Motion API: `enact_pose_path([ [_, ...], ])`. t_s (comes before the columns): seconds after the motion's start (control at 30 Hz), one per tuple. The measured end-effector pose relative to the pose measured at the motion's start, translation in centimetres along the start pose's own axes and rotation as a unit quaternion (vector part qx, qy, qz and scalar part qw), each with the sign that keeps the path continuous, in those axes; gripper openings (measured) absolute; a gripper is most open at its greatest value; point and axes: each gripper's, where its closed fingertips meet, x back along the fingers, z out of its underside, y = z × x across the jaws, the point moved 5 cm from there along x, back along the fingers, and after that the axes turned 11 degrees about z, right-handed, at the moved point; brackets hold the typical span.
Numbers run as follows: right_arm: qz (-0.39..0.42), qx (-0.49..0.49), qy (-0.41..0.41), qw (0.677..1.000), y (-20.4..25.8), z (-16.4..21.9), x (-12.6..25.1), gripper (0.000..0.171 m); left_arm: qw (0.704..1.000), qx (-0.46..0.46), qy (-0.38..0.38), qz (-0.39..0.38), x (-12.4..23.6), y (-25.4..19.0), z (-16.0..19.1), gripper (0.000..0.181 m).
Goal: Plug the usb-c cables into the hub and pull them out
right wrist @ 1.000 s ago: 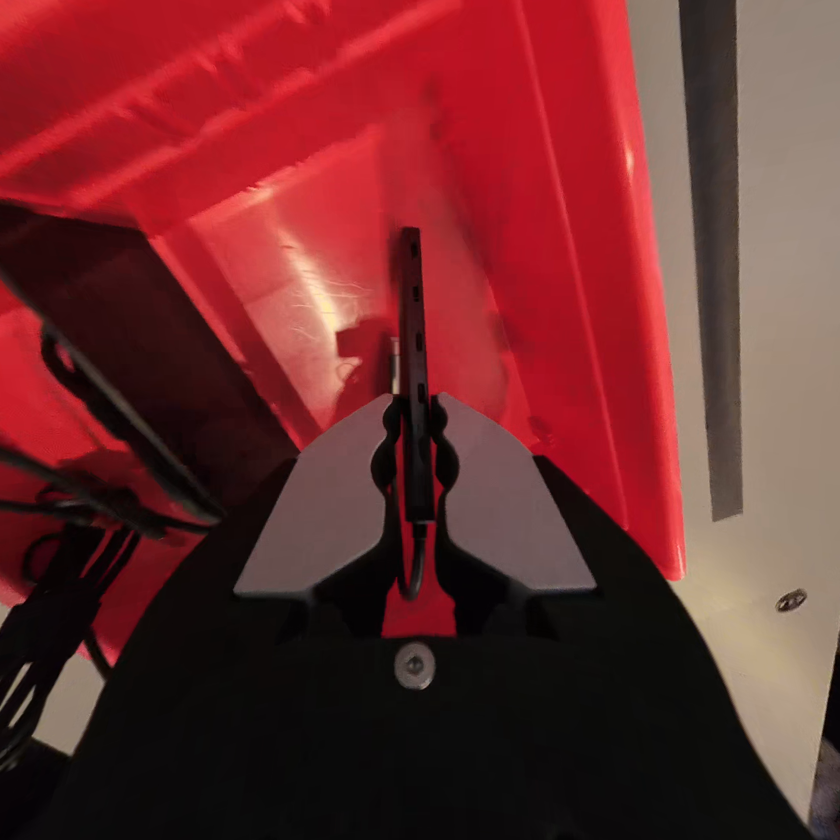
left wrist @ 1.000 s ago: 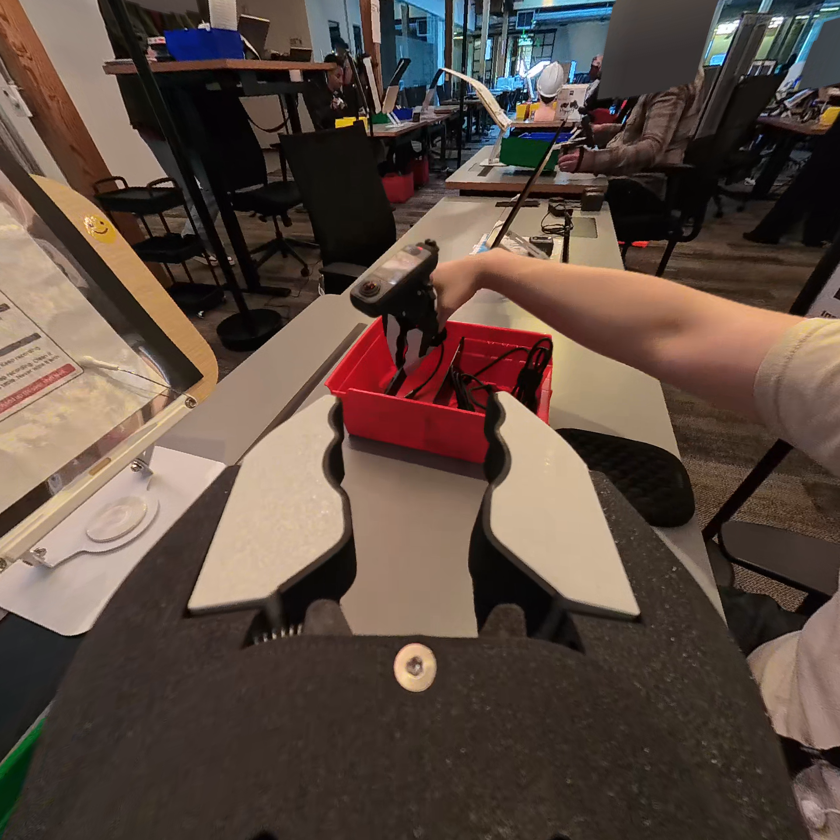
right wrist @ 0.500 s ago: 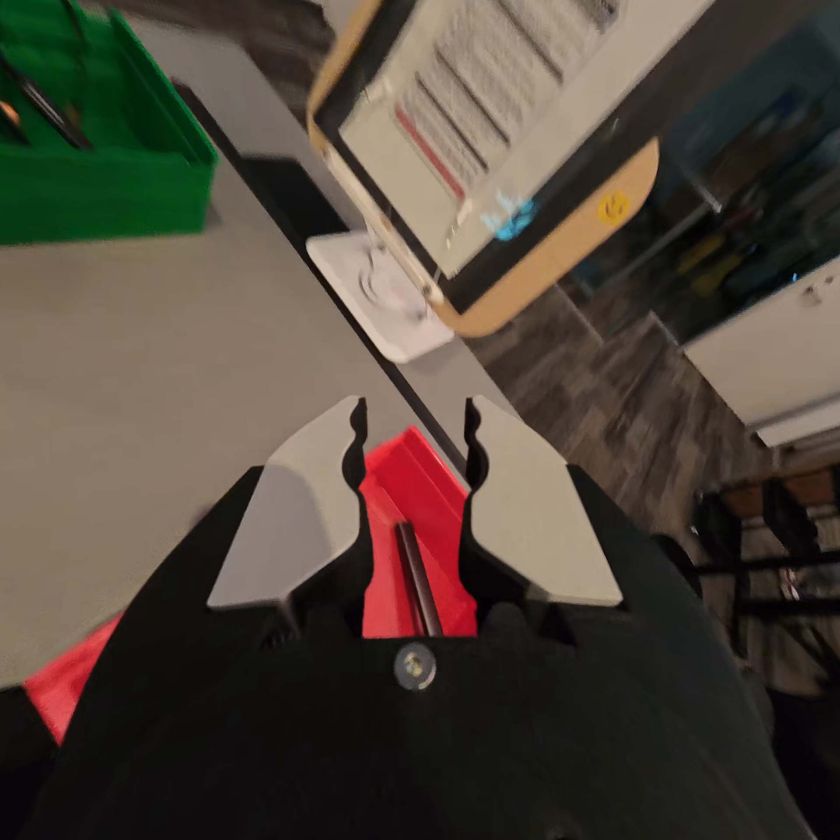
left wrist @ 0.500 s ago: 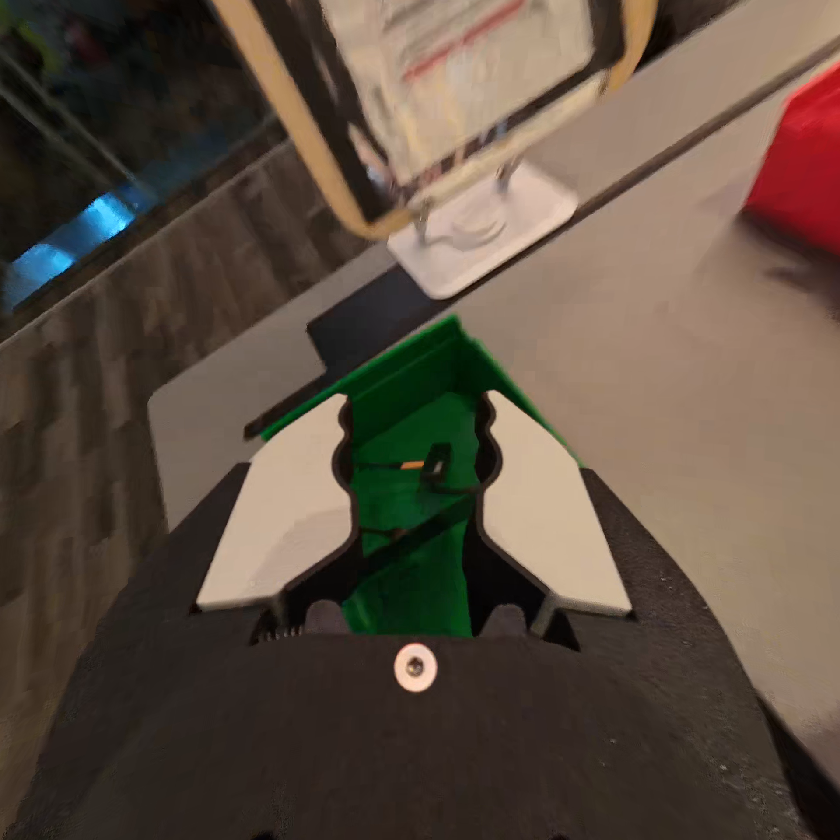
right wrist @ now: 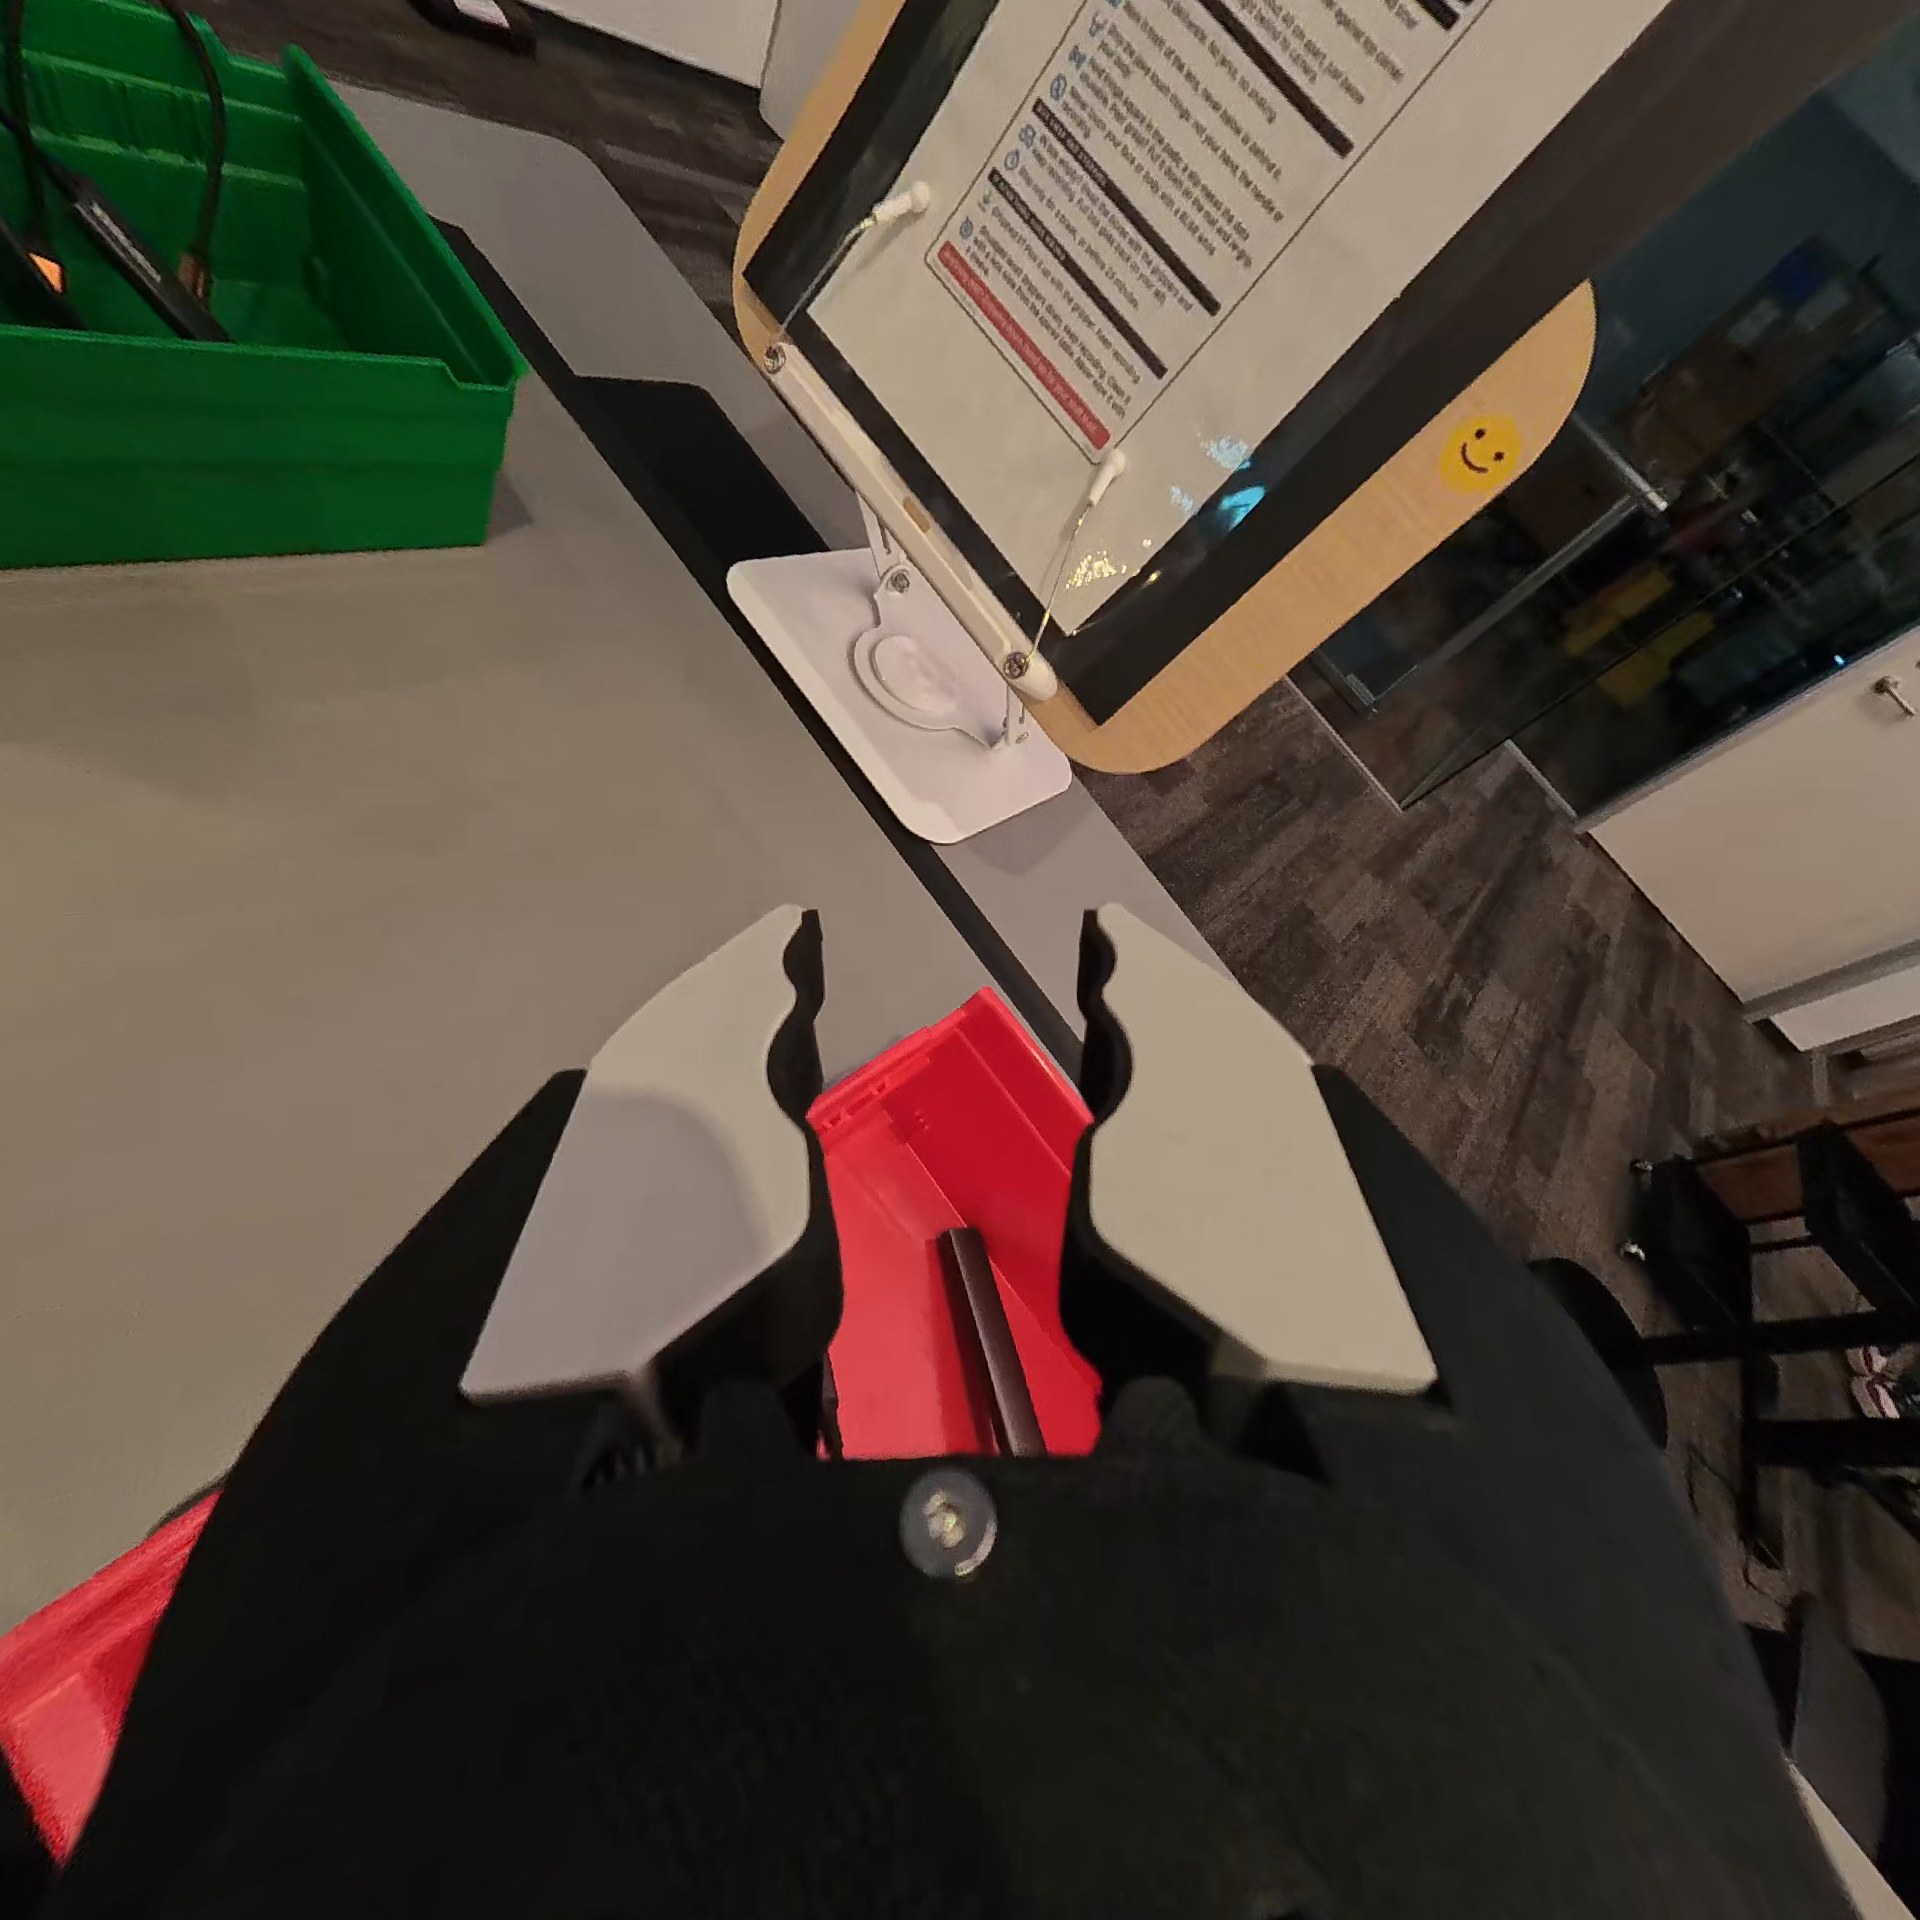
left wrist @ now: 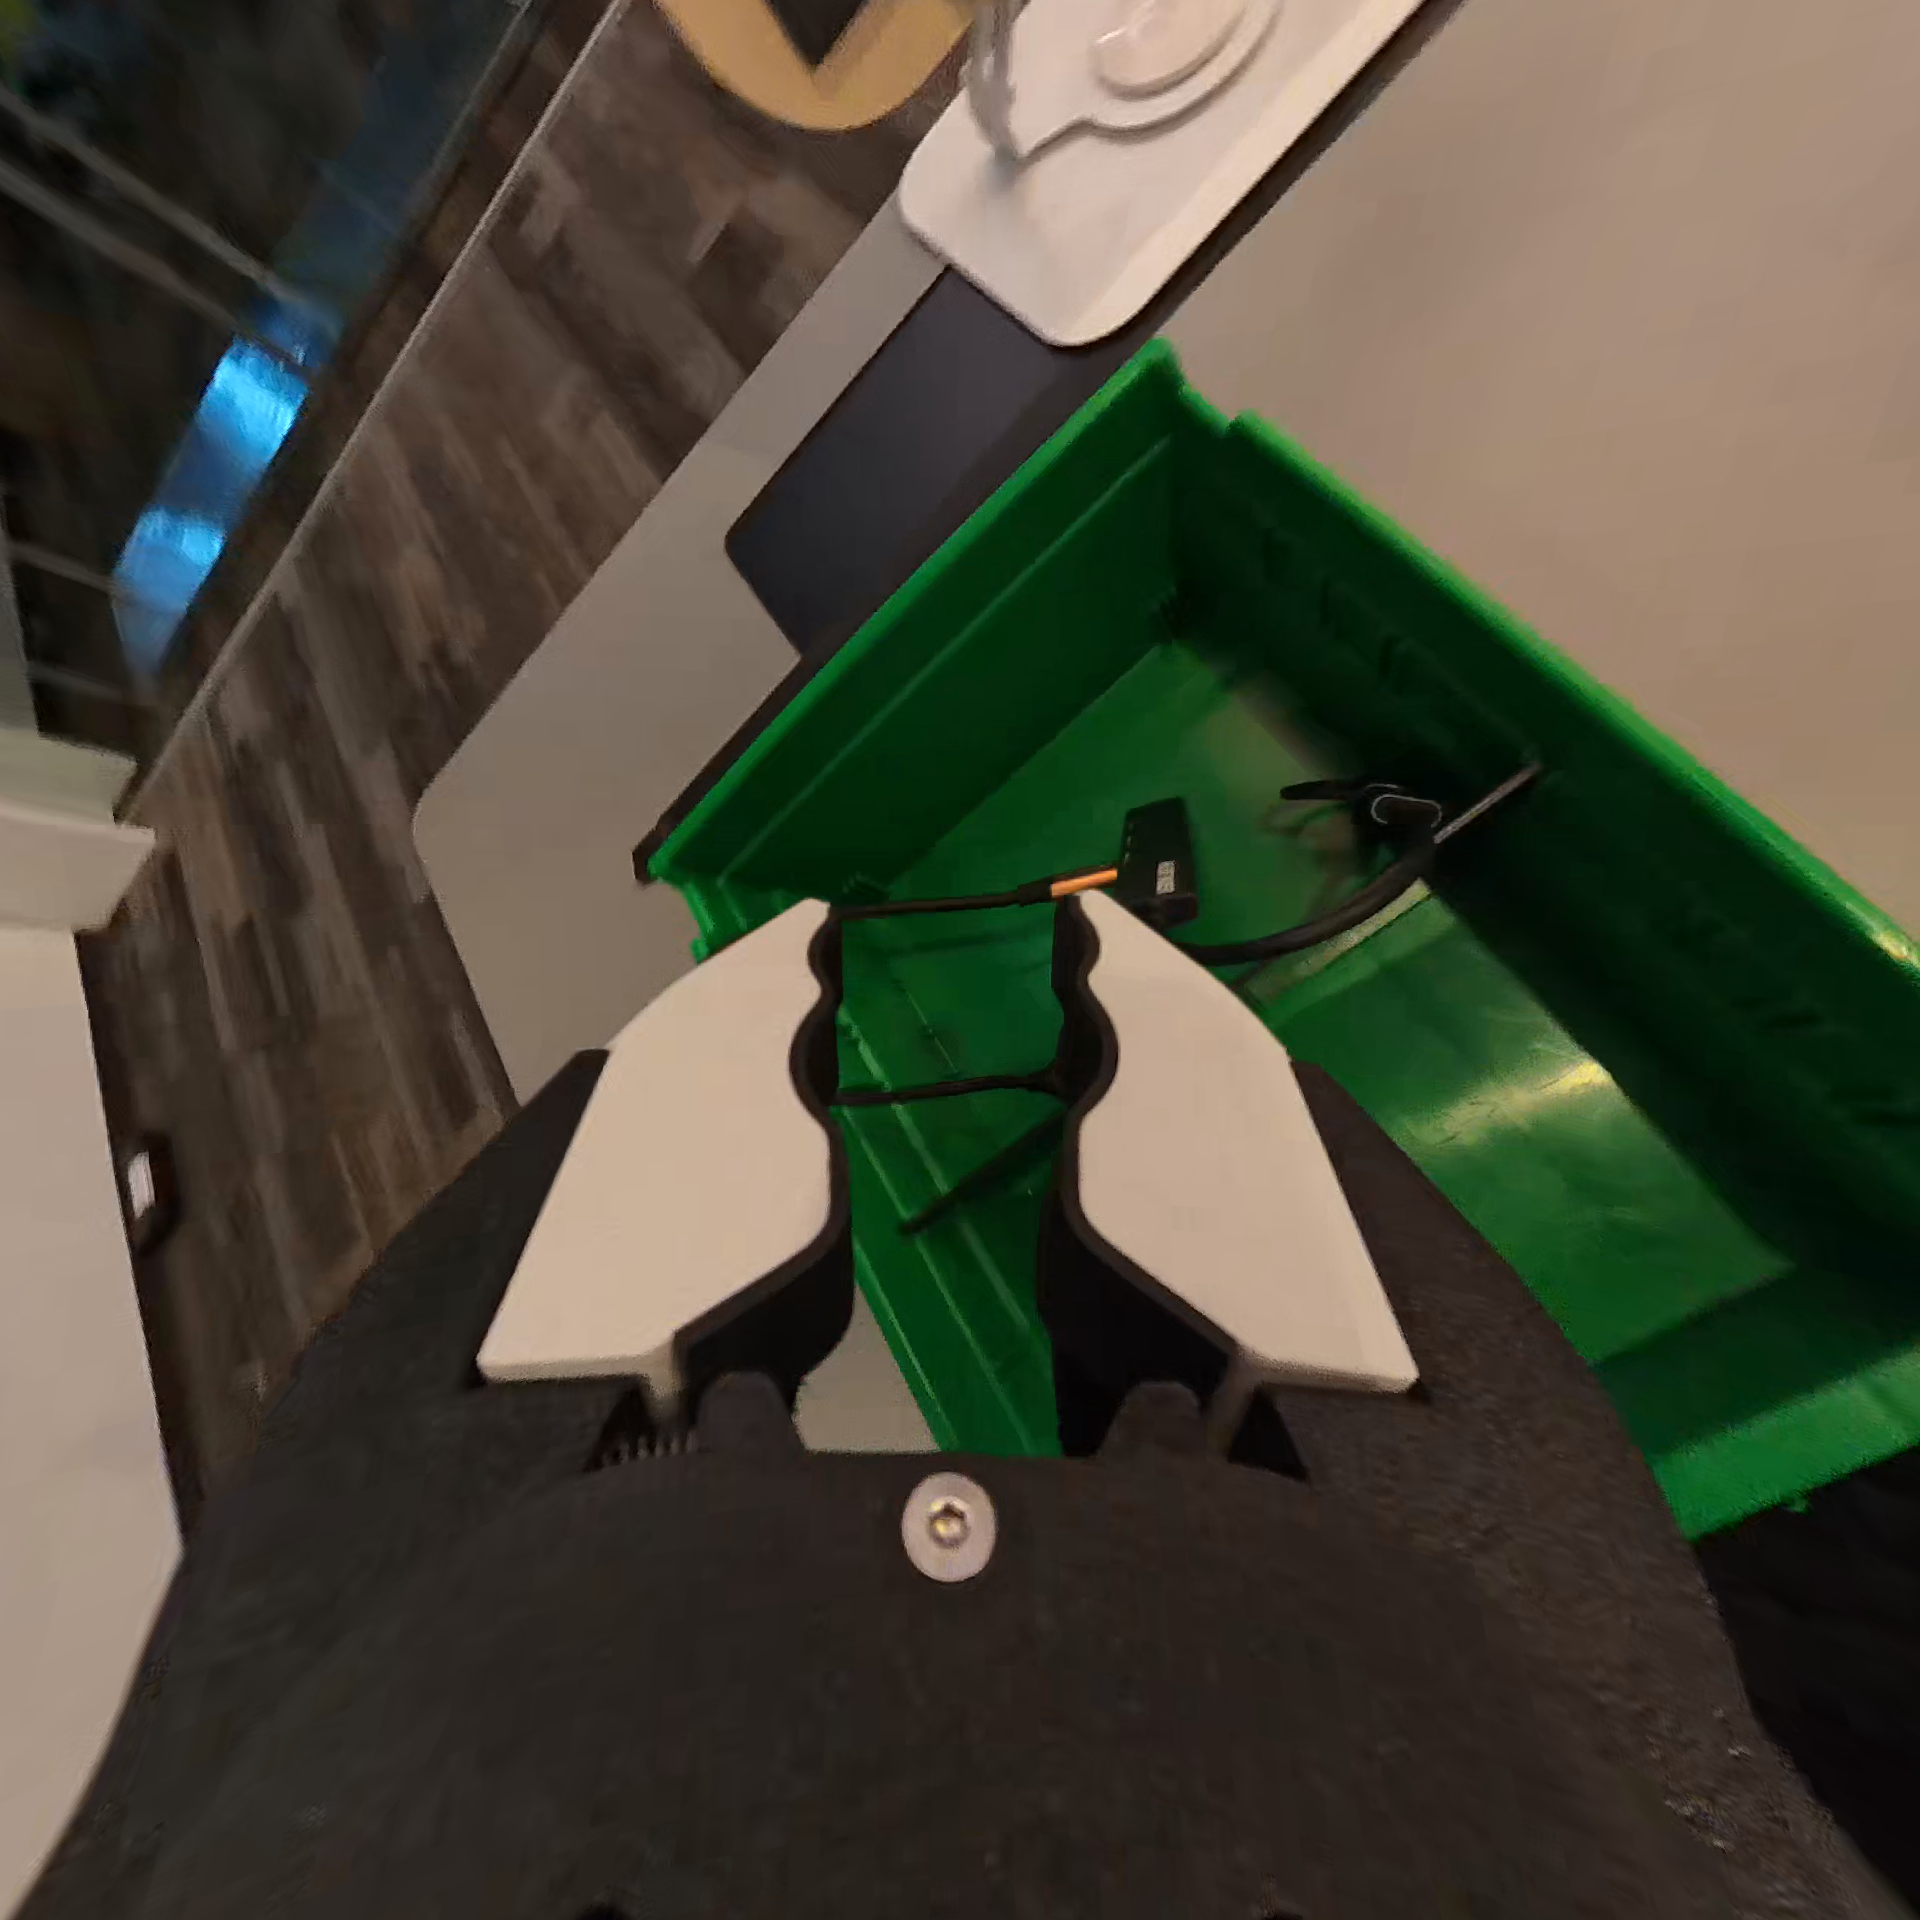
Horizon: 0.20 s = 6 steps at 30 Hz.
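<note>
In the left wrist view my left gripper [left wrist: 948,914] is open and empty over the near corner of a green bin [left wrist: 935,644]. In the bin lie a small black hub [left wrist: 1162,862], a thin black cable with an orange end [left wrist: 1081,883] and another black cable [left wrist: 1340,914]. In the right wrist view my right gripper [right wrist: 948,920] is open and empty above a red bin [right wrist: 935,1122]. A slim black hub [right wrist: 987,1340] lies in the red bin below the jaws. The green bin [right wrist: 239,436] with black cables [right wrist: 135,260] shows at the upper left.
A framed sign on a white stand [right wrist: 914,707] is at the grey table's [right wrist: 364,831] far edge; its base also shows in the left wrist view [left wrist: 1122,177]. A dark flat pad [left wrist: 894,488] lies beside the green bin. Carpet floor [right wrist: 1403,987] lies beyond the edge. The grippers' ends are close to 45 cm from one another. To reach the slim black hub [right wrist: 987,1340] in a straight line is about 25 cm for my right fingers, about 55 cm for my left.
My right gripper has let go of the slim black hub in the red bin, opened and lifted away. My left gripper has swung from facing the red bin to over the green bin.
</note>
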Motion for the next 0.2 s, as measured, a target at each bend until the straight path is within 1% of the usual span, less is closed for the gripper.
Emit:
enact_pose_path([
  [0.07, -0.011, -0.006, -0.015, 1.0, 0.0, -0.1, 0.0, 0.048, 0.999, -0.031, -0.009, 0.03, -0.5, 0.2, -0.1, 0.039],
  [0.13, -0.018, -0.014, -0.023, 0.999, -0.2, -0.2, -0.1, 0.048, 0.996, -0.072, 0.005, 0.059, -0.8, 0.2, 0.6, 0.041],
  [0.2, -0.02, -0.011, -0.029, 0.999, -0.2, -0.5, -0.4, 0.048, 0.99, -0.111, 0.016, 0.081, -1.4, 0.1, 1.6, 0.04],
])
